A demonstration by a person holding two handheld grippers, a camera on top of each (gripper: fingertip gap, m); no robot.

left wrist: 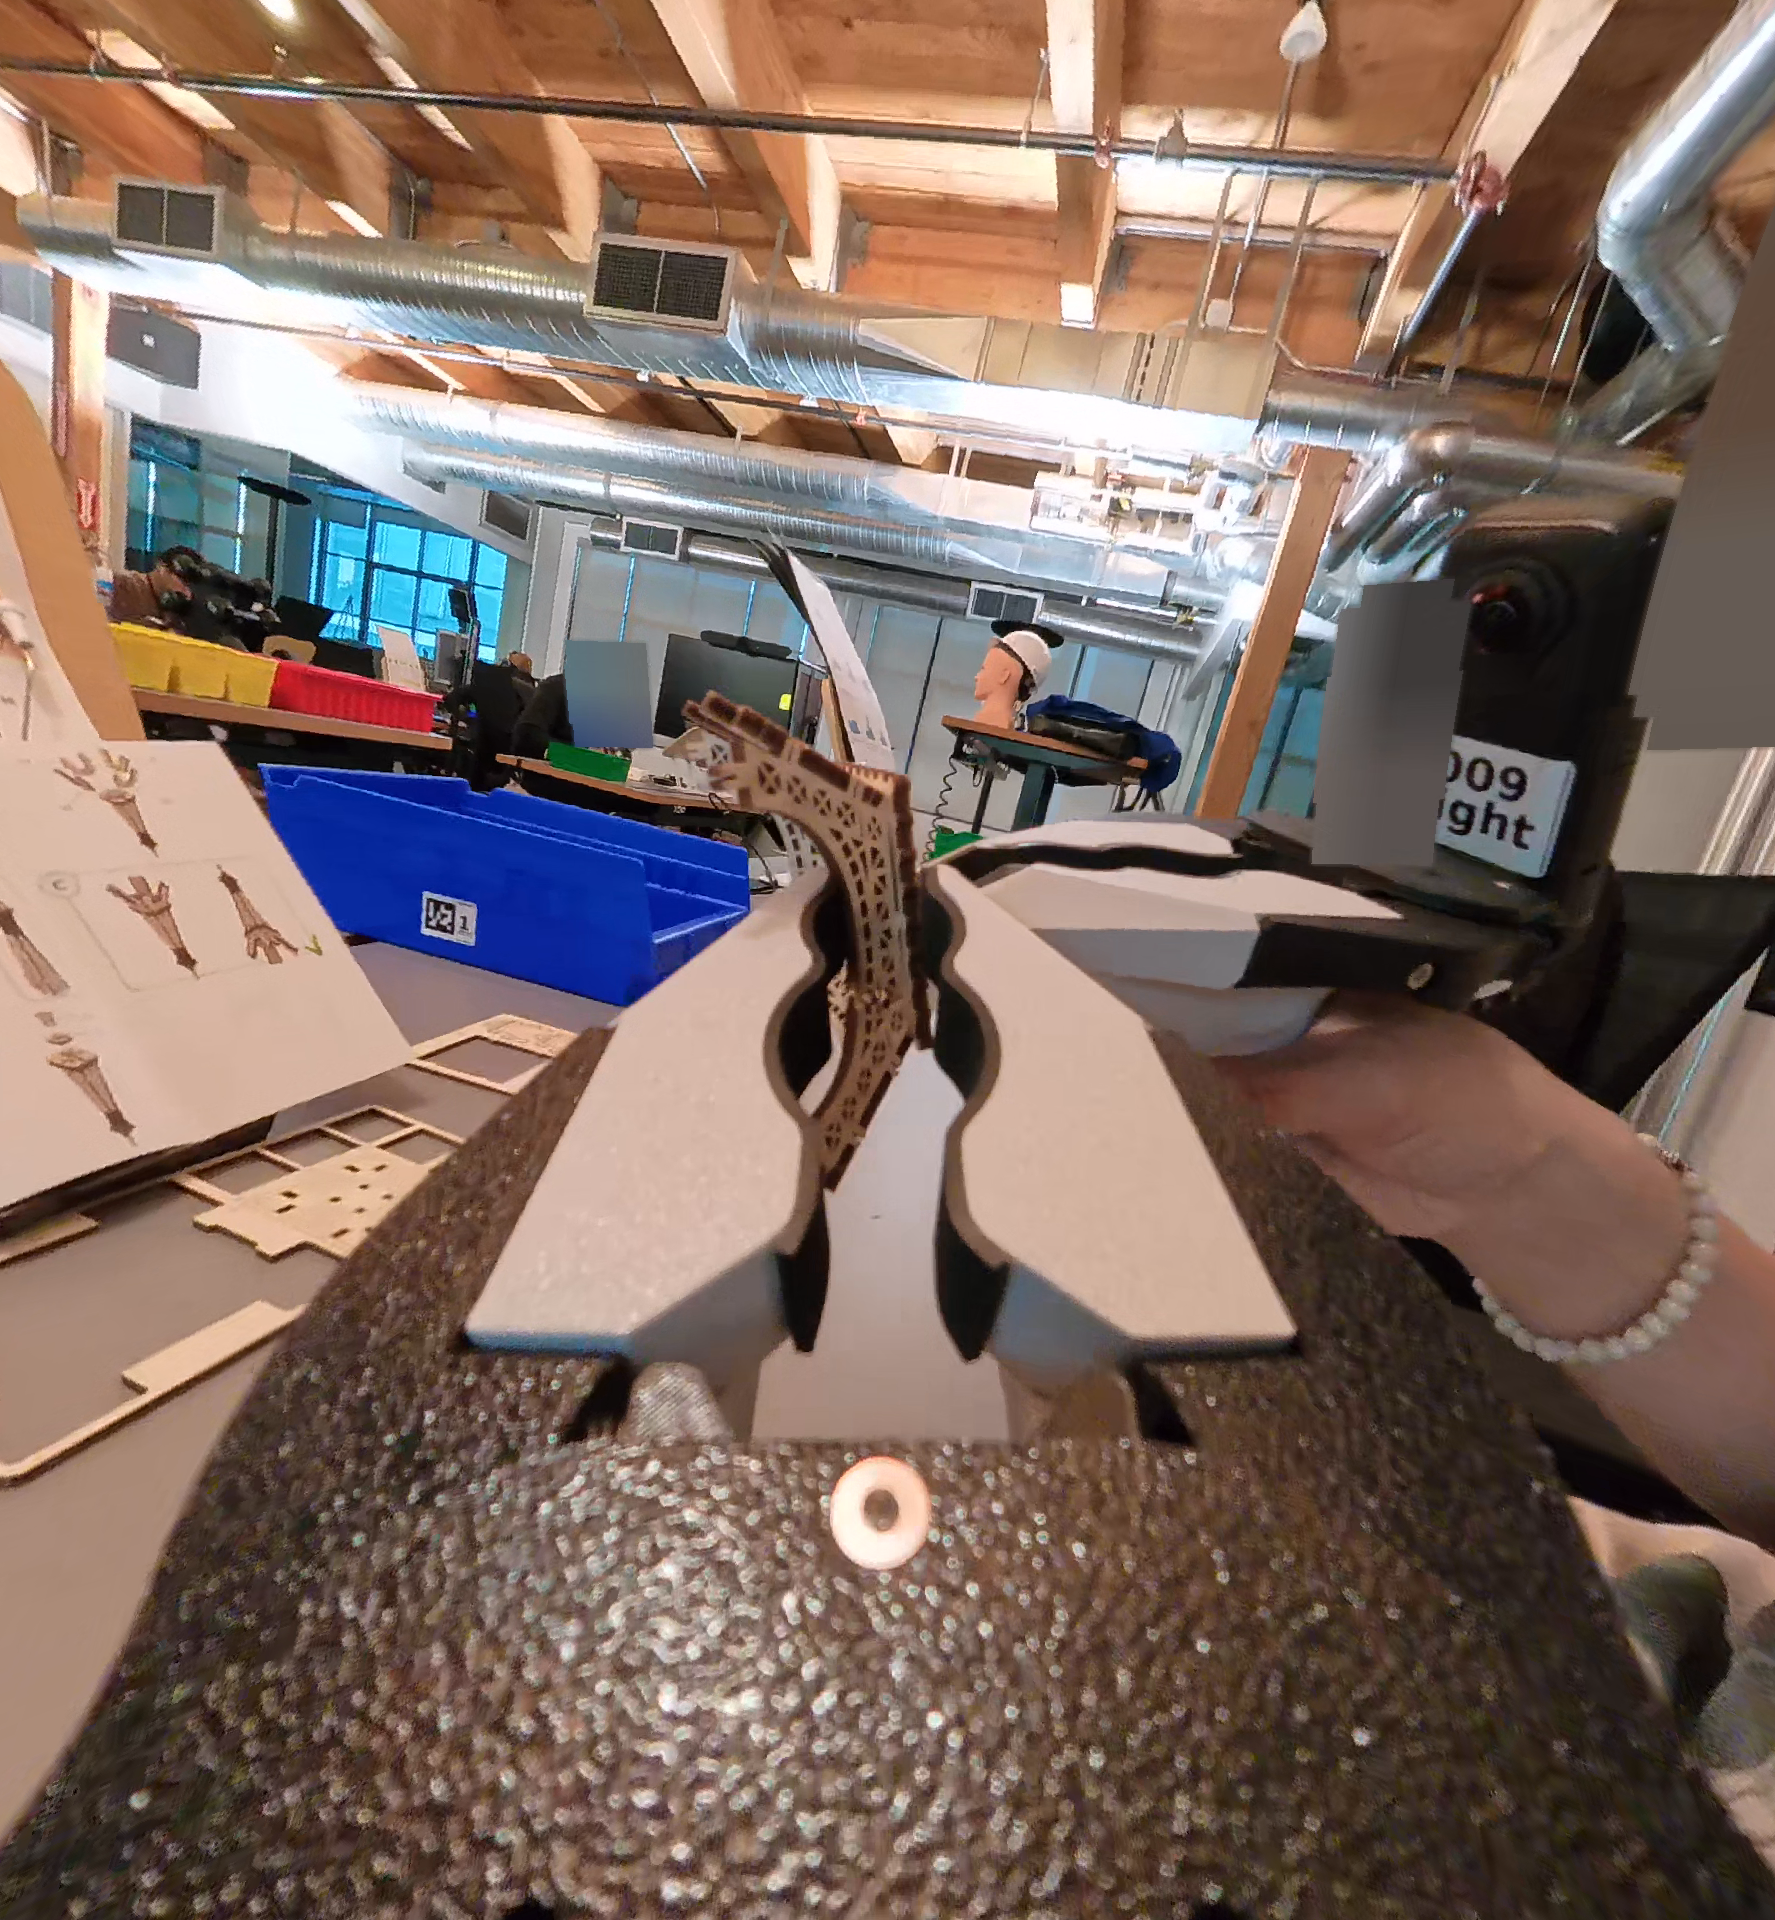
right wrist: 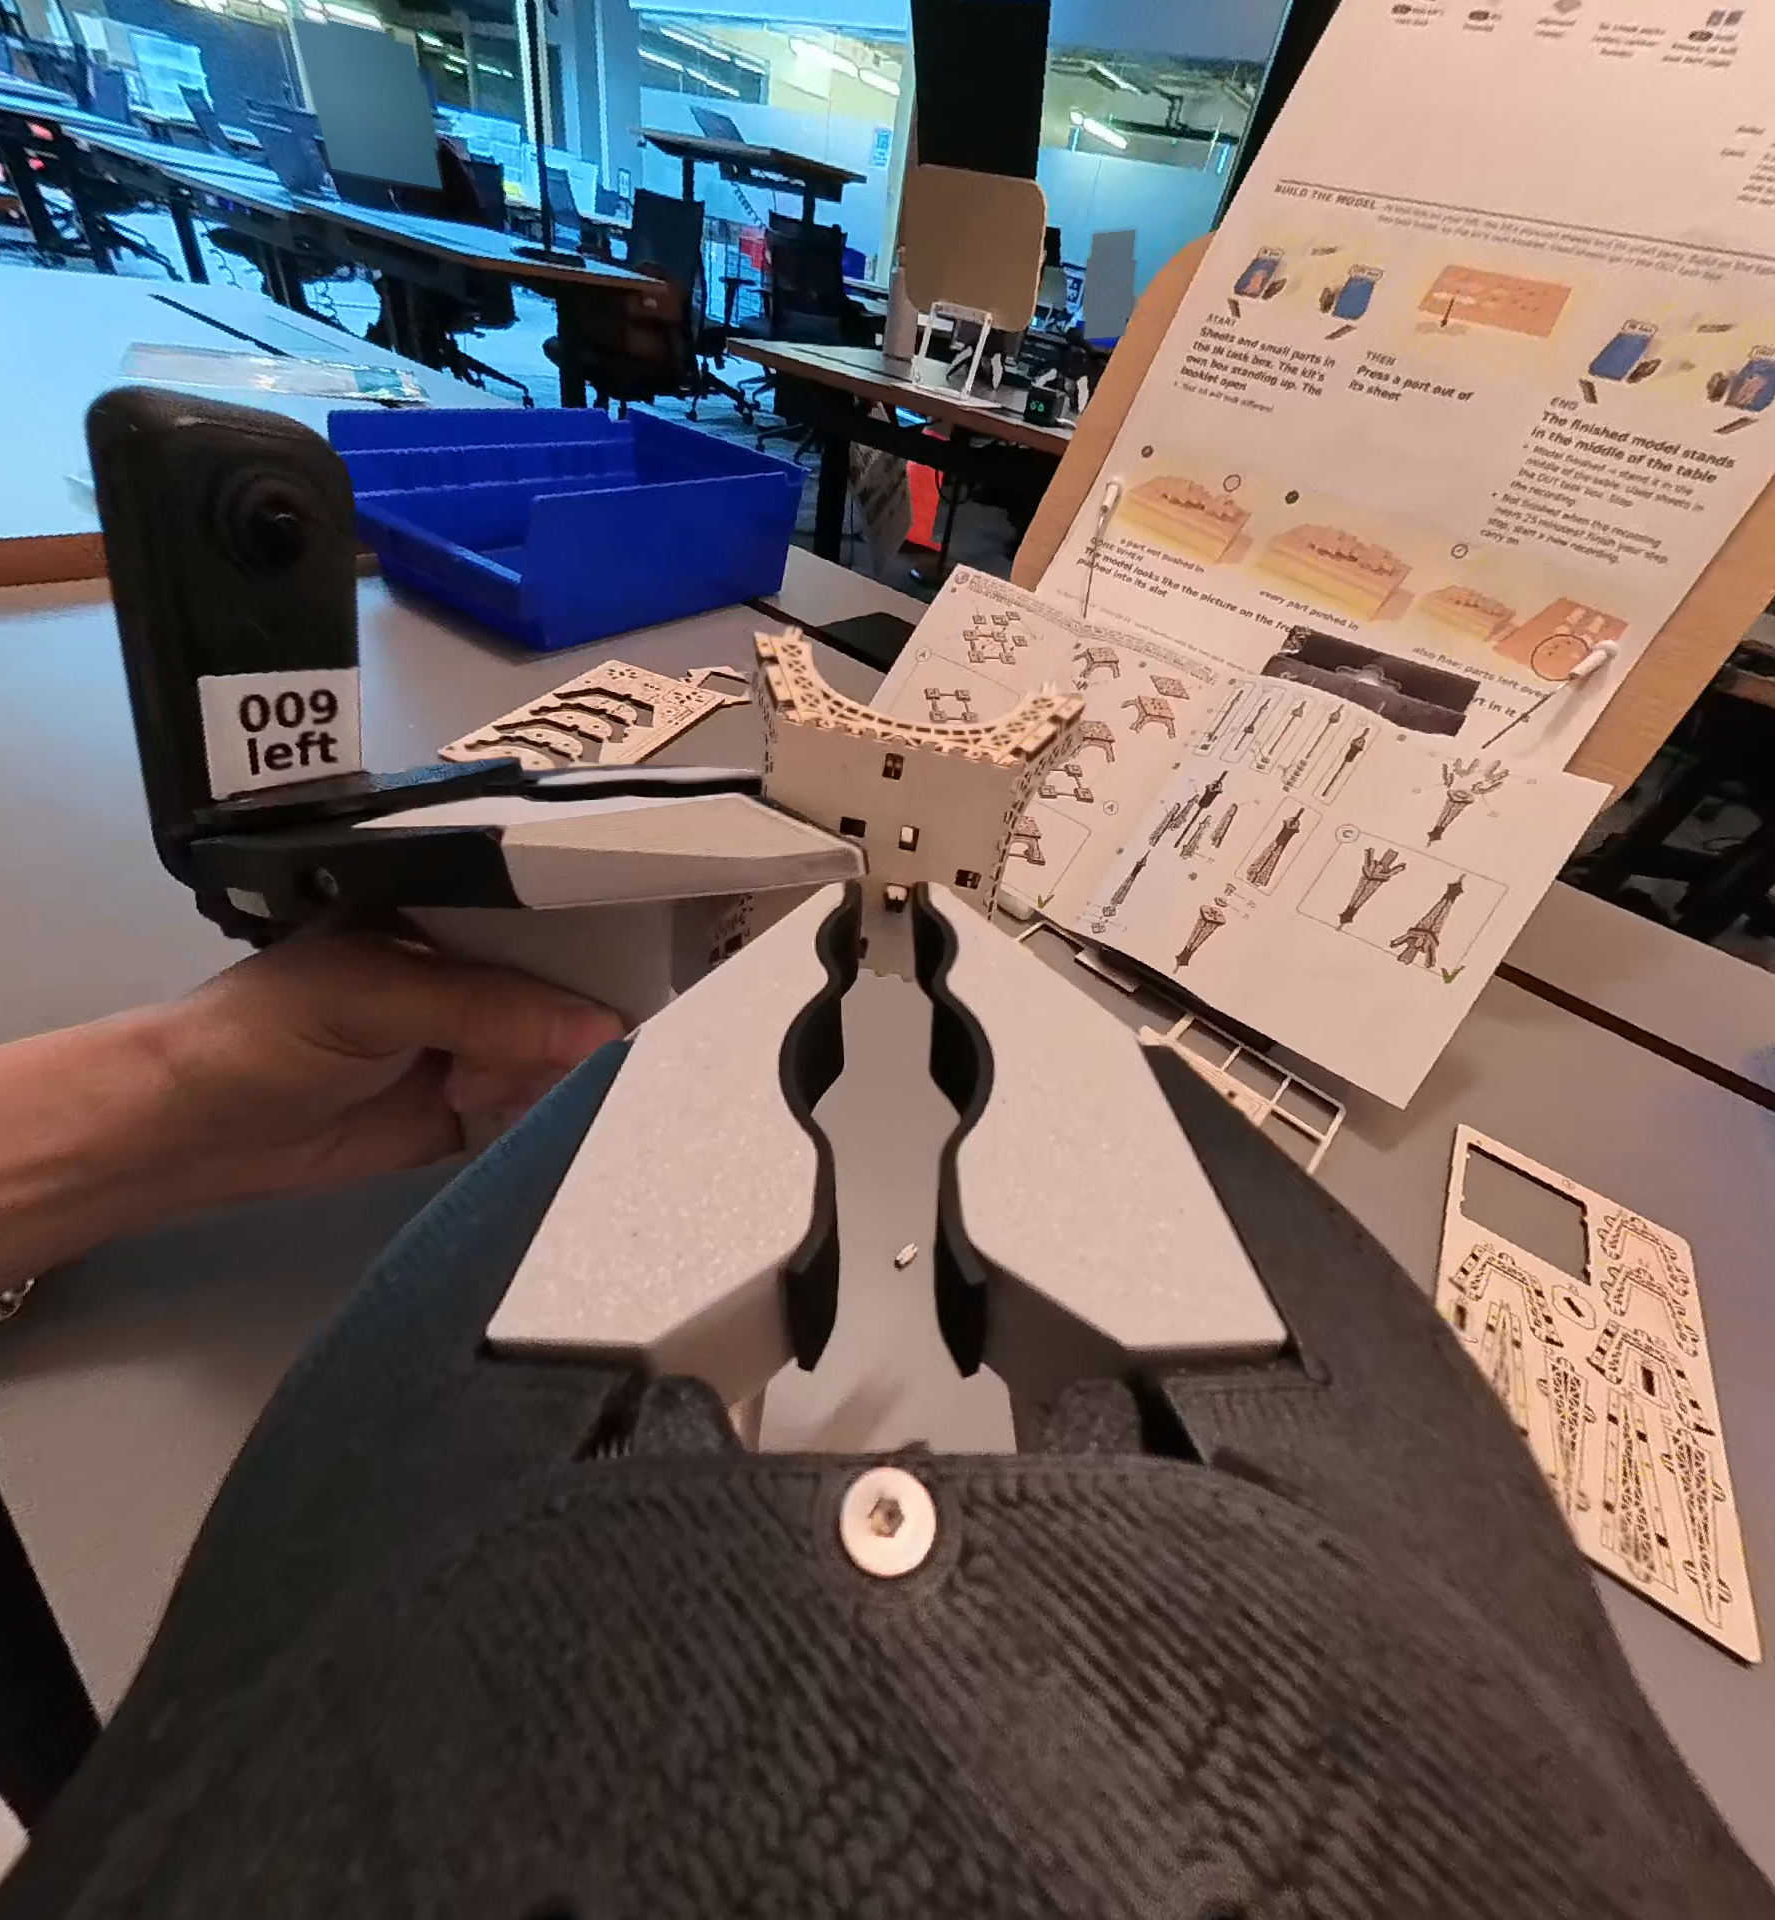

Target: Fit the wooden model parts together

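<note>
A partly built wooden lattice model (right wrist: 914, 790), a boxy core with curved arched legs, is held in the air between both grippers. In the left wrist view it shows as a curved brown lattice leg (left wrist: 867, 914). My left gripper (left wrist: 872, 894) is shut on it; in the right wrist view the left gripper (right wrist: 855, 847) comes in from the left and clamps the model's left side. My right gripper (right wrist: 885, 909) is shut on the model's bottom edge. In the left wrist view the right gripper (left wrist: 943, 871) comes in from the right, its tips against the model.
A blue bin (right wrist: 571, 520) stands behind on the grey table; it also shows in the left wrist view (left wrist: 509, 883). An instruction booklet (right wrist: 1278, 831) leans on a board with a poster (right wrist: 1485, 364). Punched wooden sheets (right wrist: 1589, 1382) (left wrist: 322, 1184) lie flat. A tiny wooden bit (right wrist: 906, 1255) lies below. My left and right fingertips are right by each other. Both grippers' tips are roughly 15 centimetres from the tiny wooden bit (right wrist: 906, 1255).
</note>
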